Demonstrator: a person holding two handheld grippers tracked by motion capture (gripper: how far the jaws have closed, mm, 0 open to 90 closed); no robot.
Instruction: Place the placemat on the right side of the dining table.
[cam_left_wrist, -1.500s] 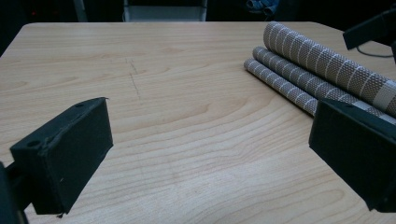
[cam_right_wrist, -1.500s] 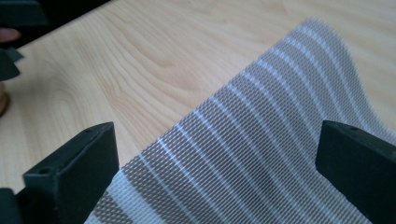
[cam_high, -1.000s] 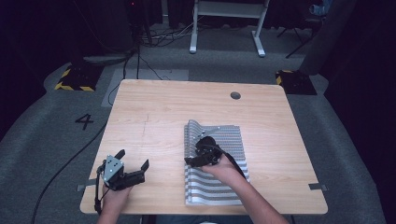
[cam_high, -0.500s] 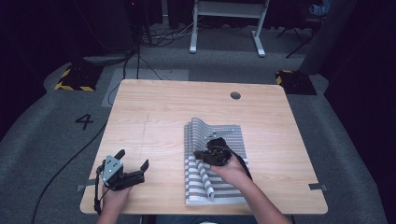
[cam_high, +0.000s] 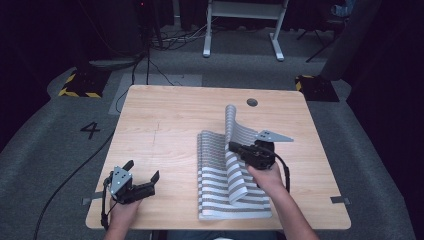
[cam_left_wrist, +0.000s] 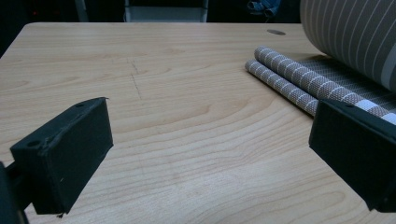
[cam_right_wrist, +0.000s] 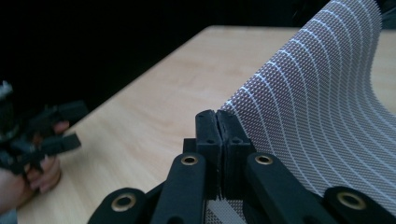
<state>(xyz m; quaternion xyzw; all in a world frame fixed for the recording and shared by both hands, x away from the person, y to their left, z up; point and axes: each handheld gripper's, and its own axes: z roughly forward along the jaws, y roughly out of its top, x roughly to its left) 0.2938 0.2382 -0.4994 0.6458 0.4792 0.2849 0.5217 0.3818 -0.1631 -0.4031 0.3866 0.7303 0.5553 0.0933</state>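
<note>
A grey mat with white stripes (cam_high: 220, 185) lies on the right half of the wooden table (cam_high: 165, 125). My right gripper (cam_high: 233, 146) is shut on the edge of its top layer and holds that layer (cam_high: 235, 125) up as a curved sheet above the rest. In the right gripper view the jaws (cam_right_wrist: 217, 125) are pressed together on the mesh sheet (cam_right_wrist: 317, 107). My left gripper (cam_high: 142, 170) rests near the table's front left corner, open and holding nothing. The left gripper view shows the left gripper (cam_left_wrist: 210, 140) wide apart over bare wood, with the mat's folded edge (cam_left_wrist: 289, 79) to its right.
A round cable hole (cam_high: 252, 102) sits at the table's far right. Tape strips (cam_high: 340, 200) mark the front edges. On the grey floor behind stand a white desk frame (cam_high: 240, 30) and cables, with a painted 4 (cam_high: 91, 130) to the left.
My right gripper has risen and swung to the right with the mat's top layer, which now stands up in a curve. The left gripper has stayed put.
</note>
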